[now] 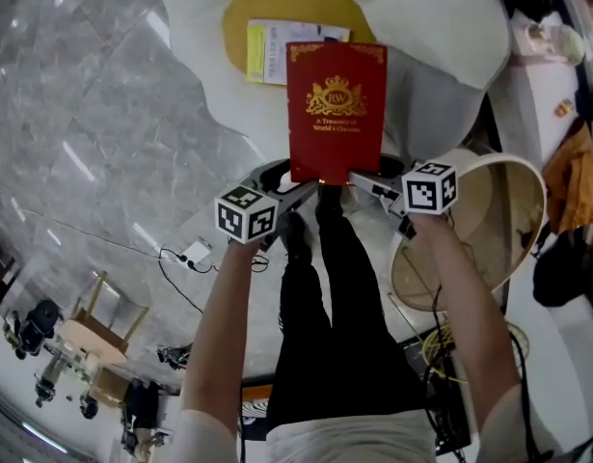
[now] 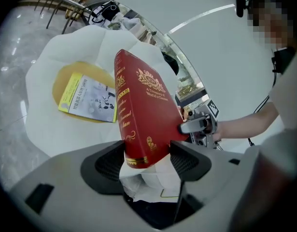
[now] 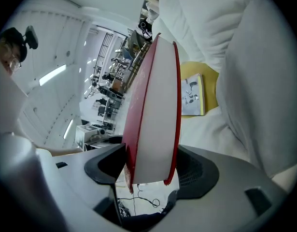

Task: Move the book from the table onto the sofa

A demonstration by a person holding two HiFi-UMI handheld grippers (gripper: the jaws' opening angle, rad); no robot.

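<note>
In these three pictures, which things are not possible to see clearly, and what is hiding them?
- Head view: the red book covers a corner of the yellow booklet, whose print is too small to read.
- Head view: whether the book touches the sofa below cannot be told.
- Right gripper view: the book shows edge-on; its cover print is turned away.
- Head view: the right arm hides part of the round table.

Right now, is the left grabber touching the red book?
Touching. The left gripper view shows the lower corner of the red book clamped between the two jaws of the left gripper, with both pressed against its covers.
</note>
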